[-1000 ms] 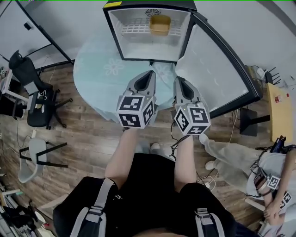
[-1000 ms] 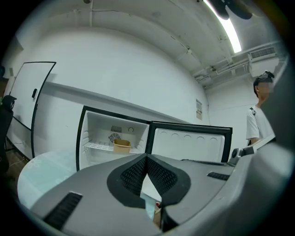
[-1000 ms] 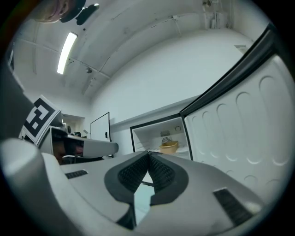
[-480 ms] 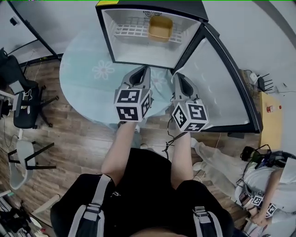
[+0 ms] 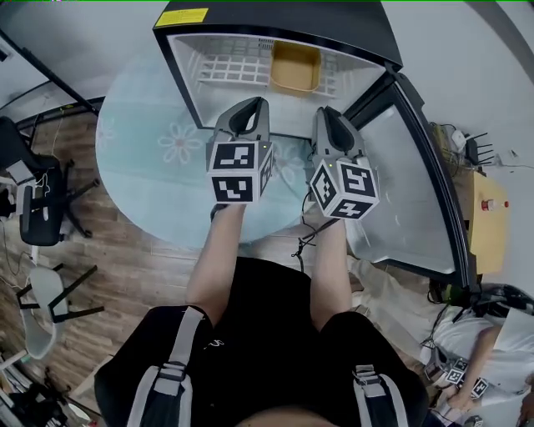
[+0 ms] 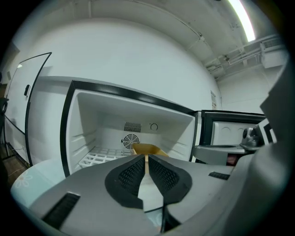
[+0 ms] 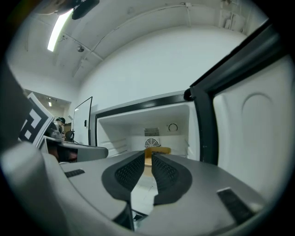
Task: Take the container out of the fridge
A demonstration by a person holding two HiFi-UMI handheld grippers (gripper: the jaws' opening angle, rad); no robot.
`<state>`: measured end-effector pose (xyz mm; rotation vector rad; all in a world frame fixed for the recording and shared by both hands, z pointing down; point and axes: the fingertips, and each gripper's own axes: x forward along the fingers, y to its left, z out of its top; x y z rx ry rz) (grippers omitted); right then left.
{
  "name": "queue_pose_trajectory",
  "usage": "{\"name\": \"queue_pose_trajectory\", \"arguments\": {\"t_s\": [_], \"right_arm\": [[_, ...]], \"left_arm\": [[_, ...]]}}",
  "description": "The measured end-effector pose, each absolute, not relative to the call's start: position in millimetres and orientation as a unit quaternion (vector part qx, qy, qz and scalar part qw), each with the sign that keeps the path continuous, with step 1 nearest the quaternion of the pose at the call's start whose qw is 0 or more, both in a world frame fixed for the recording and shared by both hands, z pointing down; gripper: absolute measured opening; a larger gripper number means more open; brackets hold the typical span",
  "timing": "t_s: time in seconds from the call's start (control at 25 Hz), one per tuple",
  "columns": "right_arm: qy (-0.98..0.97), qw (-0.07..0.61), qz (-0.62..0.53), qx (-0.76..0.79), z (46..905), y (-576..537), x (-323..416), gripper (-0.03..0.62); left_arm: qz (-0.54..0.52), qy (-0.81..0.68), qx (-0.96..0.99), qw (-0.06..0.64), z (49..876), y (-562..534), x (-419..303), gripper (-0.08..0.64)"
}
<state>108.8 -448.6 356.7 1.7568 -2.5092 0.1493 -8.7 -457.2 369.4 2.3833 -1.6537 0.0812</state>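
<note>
Container (image 5: pixel 294 67) sits on the wire shelf (image 5: pixel 229 68) at the back of the open fridge (image 5: pixel 179 62), straight ahead: slightly right of the left tool (image 5: pixel 250 110), slightly left of the right tool (image 5: pixel 327 118). Right looks marginally nearer. Both tools are empty, jaws pinched to a sliver, so I'd open one before reaching. Forearms are extended, tools side by side, noses pointing into the opening.

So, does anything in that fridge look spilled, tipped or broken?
Nothing stands out. The yellow container sits upright on the white wire shelf inside the open fridge, with no spill visible around it. The door simply stands wide open on the right.
</note>
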Motion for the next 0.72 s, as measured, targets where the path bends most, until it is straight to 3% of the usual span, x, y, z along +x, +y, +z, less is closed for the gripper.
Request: {"name": "queue_pose_trajectory", "arguments": {"t_s": [0.08, 0.72], "right_arm": [[-0.817, 0.043, 0.048, 0.573, 357.6, -463.0, 104.1, 0.051], [-0.768, 0.121, 0.019, 0.629, 384.4, -544.4, 113.0, 0.051]], "left_arm": [[0.026, -0.561, 0.818, 0.123, 372.8, -471.7, -9.4, 0.075], [0.048, -0.558, 0.815, 0.144, 401.6, -555.1, -1.7, 0.076]]}}
